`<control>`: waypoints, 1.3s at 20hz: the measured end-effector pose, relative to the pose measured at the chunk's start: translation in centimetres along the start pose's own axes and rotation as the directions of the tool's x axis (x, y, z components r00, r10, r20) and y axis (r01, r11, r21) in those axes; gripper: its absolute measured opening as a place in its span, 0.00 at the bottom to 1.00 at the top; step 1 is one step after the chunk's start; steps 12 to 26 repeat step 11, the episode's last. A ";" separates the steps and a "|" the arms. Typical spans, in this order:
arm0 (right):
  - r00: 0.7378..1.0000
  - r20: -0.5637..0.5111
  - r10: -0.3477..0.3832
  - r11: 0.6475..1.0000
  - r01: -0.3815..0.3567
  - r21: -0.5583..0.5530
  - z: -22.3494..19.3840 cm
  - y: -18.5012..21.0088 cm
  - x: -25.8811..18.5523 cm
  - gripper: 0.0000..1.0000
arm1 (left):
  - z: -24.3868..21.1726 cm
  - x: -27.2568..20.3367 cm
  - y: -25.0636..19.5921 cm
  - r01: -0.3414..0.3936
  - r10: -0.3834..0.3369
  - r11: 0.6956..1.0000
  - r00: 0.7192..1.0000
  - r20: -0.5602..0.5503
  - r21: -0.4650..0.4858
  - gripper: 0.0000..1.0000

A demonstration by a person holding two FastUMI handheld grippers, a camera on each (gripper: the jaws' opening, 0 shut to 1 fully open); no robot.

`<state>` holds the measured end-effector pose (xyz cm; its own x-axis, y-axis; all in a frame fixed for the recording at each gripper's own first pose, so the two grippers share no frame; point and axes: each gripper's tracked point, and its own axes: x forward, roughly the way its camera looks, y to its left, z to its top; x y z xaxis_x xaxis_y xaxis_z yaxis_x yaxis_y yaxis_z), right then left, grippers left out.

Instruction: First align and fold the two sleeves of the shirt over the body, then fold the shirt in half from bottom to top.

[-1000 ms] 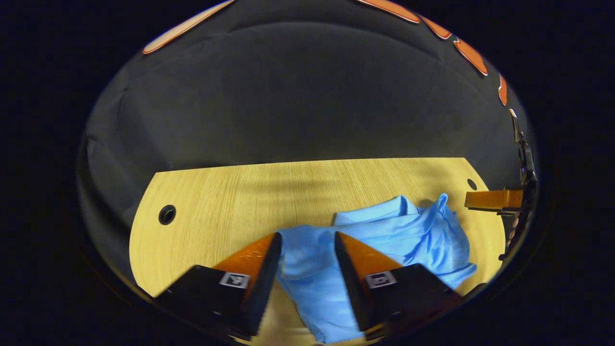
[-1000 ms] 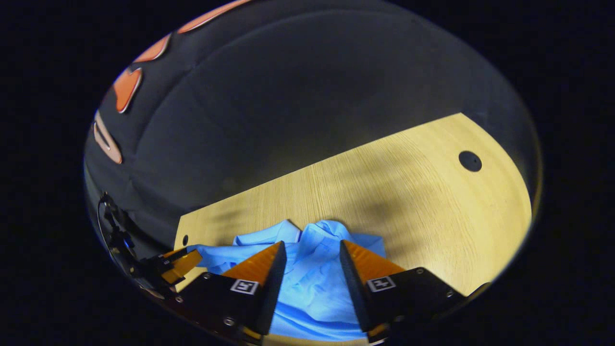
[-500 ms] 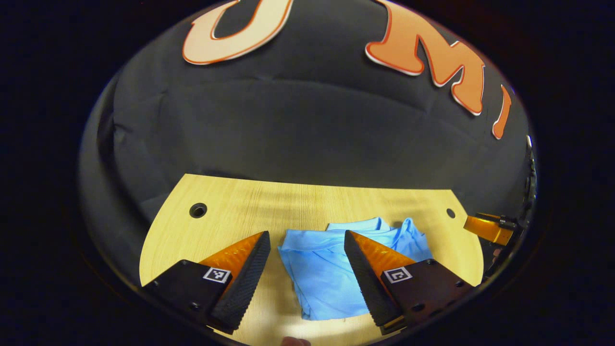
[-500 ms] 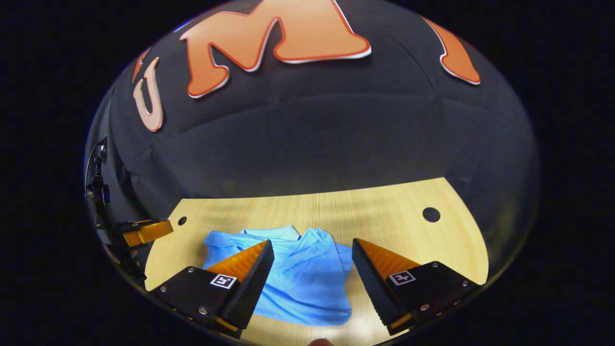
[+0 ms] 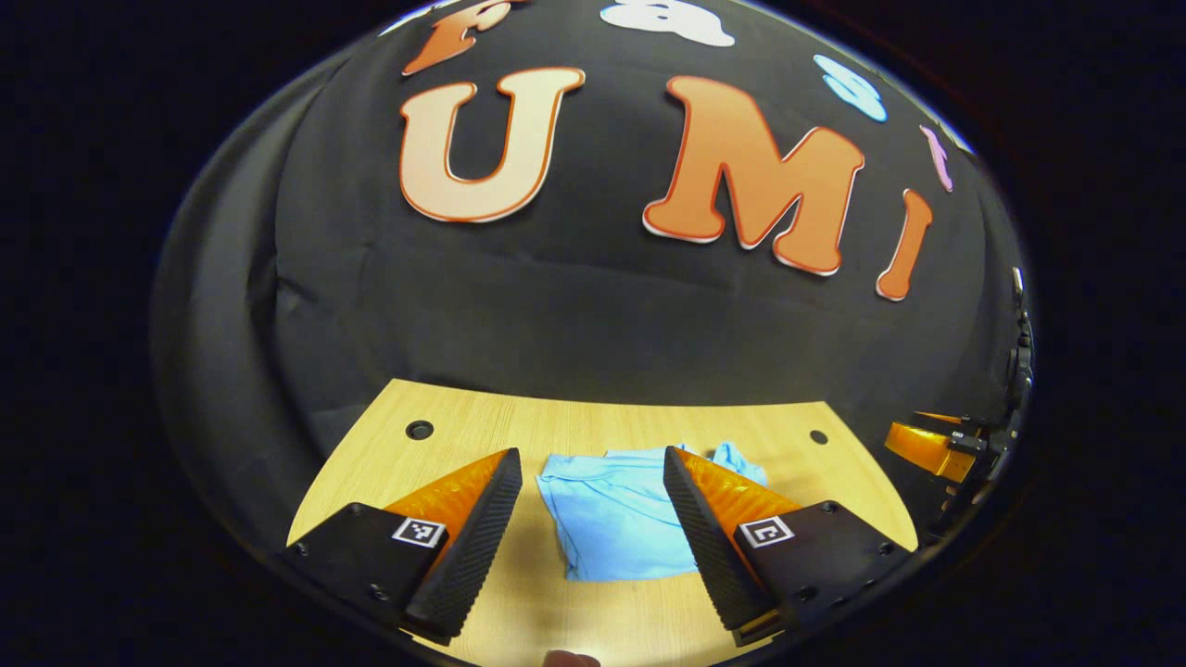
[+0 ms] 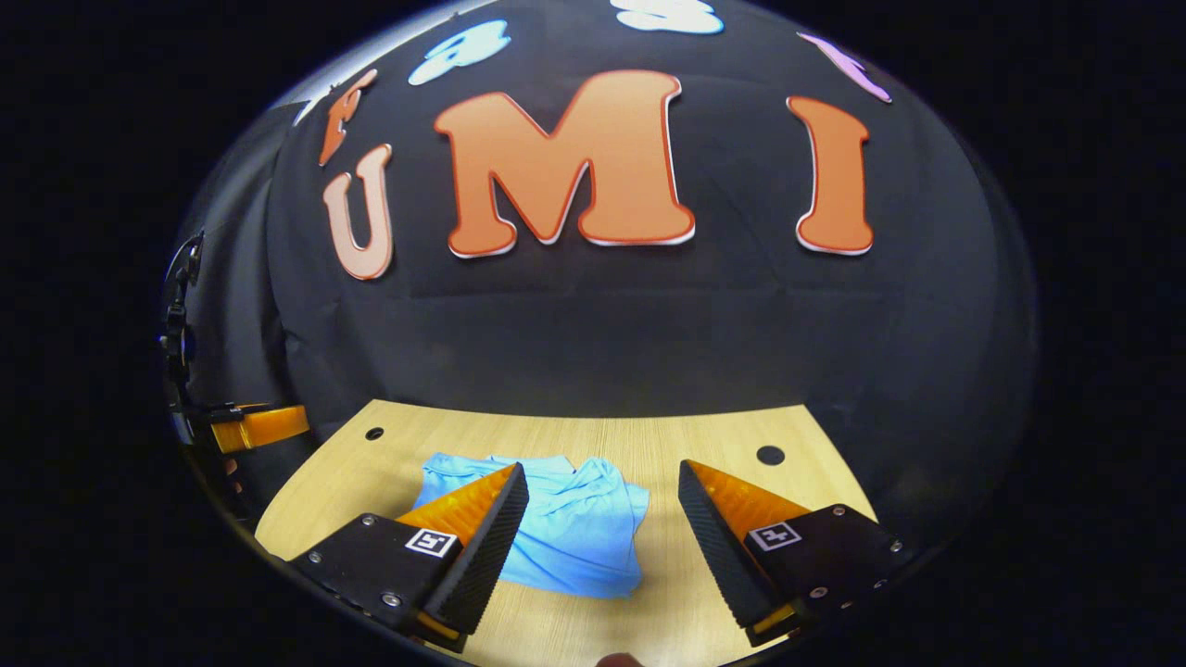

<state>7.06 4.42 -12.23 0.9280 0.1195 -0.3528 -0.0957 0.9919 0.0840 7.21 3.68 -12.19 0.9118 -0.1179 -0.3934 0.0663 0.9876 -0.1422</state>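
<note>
Shirt (image 5: 616, 519) lies folded on the table (image 5: 445, 445); both my grippers (image 5: 593, 519) (image 6: 602, 528) hang open, empty; I'd flatten any rumpled edge gently.

Shirt (image 5: 616, 519): folded bundle lying on the worktop (image 5: 519, 435), midway between its left and right edges, well short of the far edge.
Cable holes: one (image 5: 419, 430) near the far left corner, one (image 5: 818, 436) near the far right corner.
Left gripper (image 5: 593, 482): above the near edge, fingers spread, shirt ahead between them, apart from it.
Right gripper (image 6: 602, 491): above the near edge, fingers spread, shirt ahead and toward its left finger (image 6: 482, 537).
Booth wall (image 6: 593, 333): behind the far edge.
</note>
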 end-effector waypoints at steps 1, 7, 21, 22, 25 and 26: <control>1.000 0.030 -0.002 1.000 0.003 -0.013 0.5 0.0 -1.2 0.98 | 0.4 -1.6 0.1 -0.006 0.006 1.000 1.000 0.028 -0.001 0.99; 0.977 0.213 -0.015 0.998 0.027 -0.055 3.1 0.3 -7.7 0.98 | 1.7 -9.7 -1.7 -0.016 0.006 0.999 0.981 0.196 0.052 0.99; 0.956 0.293 -0.013 0.998 0.028 -0.049 3.6 0.3 -11.3 0.98 | 1.8 -14.4 -2.6 -0.054 0.022 0.994 0.954 0.298 0.099 0.99; 0.956 0.293 -0.013 0.998 0.028 -0.049 3.6 0.3 -11.3 0.98 | 1.8 -14.4 -2.6 -0.054 0.022 0.994 0.954 0.298 0.099 0.99; 0.956 0.293 -0.013 0.998 0.028 -0.049 3.6 0.3 -11.3 0.98 | 1.8 -14.4 -2.6 -0.054 0.022 0.994 0.954 0.298 0.099 0.99; 0.956 0.293 -0.013 0.998 0.028 -0.049 3.6 0.3 -11.3 0.98 | 1.8 -14.4 -2.6 -0.054 0.022 0.994 0.954 0.298 0.099 0.99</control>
